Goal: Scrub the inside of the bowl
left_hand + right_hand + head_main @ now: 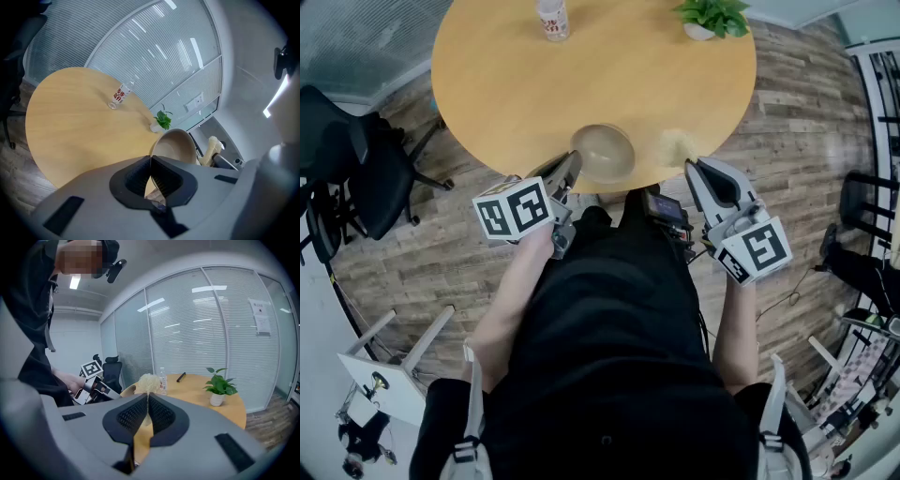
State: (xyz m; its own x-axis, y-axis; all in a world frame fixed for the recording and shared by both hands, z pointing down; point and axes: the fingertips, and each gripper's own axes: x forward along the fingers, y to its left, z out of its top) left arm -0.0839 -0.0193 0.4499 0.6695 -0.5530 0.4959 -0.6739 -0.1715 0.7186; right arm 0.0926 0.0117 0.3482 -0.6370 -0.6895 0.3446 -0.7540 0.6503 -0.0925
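The round wooden desk [516,84] is carrying everything, and there is one of it. Most of its top is sitting bare, with the work happening at its near edge, close to the person's body, probably so both arms can reach in without stretching.

One tan bowl [605,155] is sitting at that near edge, just left of centre. It is tipping its opening up and toward the person, which would leave the inside open to scrubbing. I cannot tell whether its base is resting on the desk or is slightly lifted.

Two tools are working. The left tool [150,164] is pinching the bowl's thin near-left rim between its jaws, seemingly to steady the bowl and hold its tilt. The right tool [147,401] is clamping one pale, fluffy scrubber [675,145], which is hovering just right of the bowl and has not yet entered it.

Further off, one potted plant [712,17] is standing at the far right and one clear bottle [551,19] at the far middle, both well apart from the bowl and out of the way. One small dark pen-like item [181,376] is lying beyond the bottle.
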